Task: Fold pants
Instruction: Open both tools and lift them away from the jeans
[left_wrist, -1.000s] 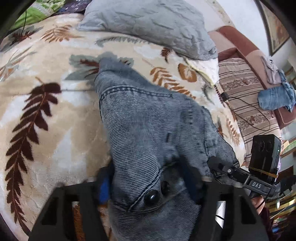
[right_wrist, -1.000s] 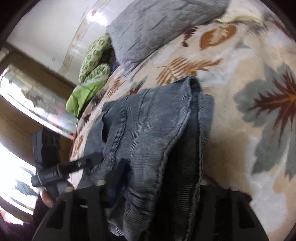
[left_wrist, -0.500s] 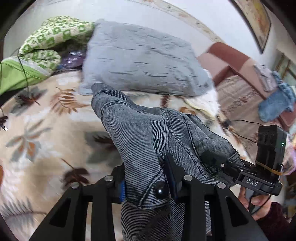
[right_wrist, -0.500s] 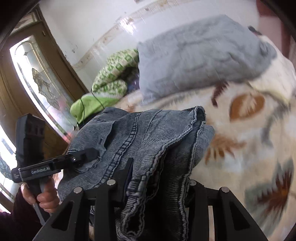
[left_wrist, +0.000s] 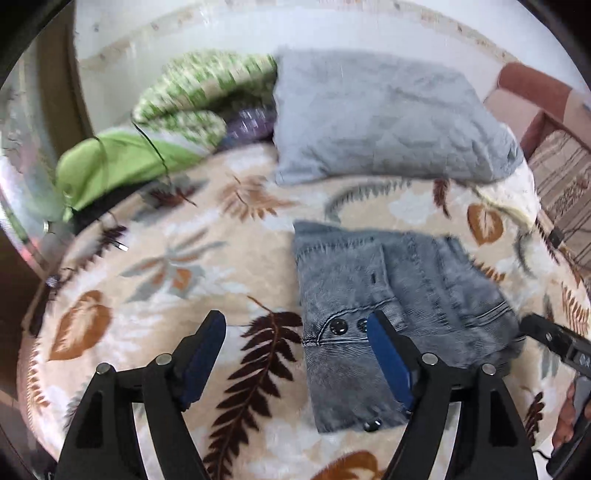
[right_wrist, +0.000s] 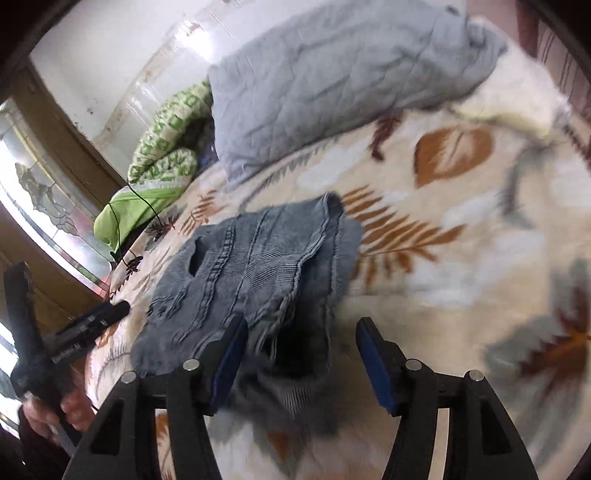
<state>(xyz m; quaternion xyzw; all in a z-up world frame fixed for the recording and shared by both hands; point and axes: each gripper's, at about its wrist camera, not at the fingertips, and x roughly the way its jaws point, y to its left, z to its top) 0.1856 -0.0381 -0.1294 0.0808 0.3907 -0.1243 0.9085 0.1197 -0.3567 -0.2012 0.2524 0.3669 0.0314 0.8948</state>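
Note:
The grey-blue denim pants (left_wrist: 388, 295) lie in a folded bundle on the leaf-patterned blanket (left_wrist: 166, 280). My left gripper (left_wrist: 295, 325) is open and empty, above the blanket at the bundle's near left edge; its right finger overlaps the denim. The pants also show in the right wrist view (right_wrist: 258, 266). My right gripper (right_wrist: 301, 332) is open and empty, its jaws astride the bundle's near end. Each gripper shows at the edge of the other's view: the right one (left_wrist: 554, 339) and the left one (right_wrist: 74, 332).
A grey pillow (left_wrist: 380, 118) lies at the head of the bed. A green patterned blanket (left_wrist: 177, 110) and black cable (left_wrist: 151, 144) sit at the far left. A striped sofa (left_wrist: 561, 184) stands at the right. A glass-panelled door (right_wrist: 44, 206) is to the left.
Both grippers have opened and let go of the pants, which now lie folded on the blanket. Both grippers have pulled back from the bundle.

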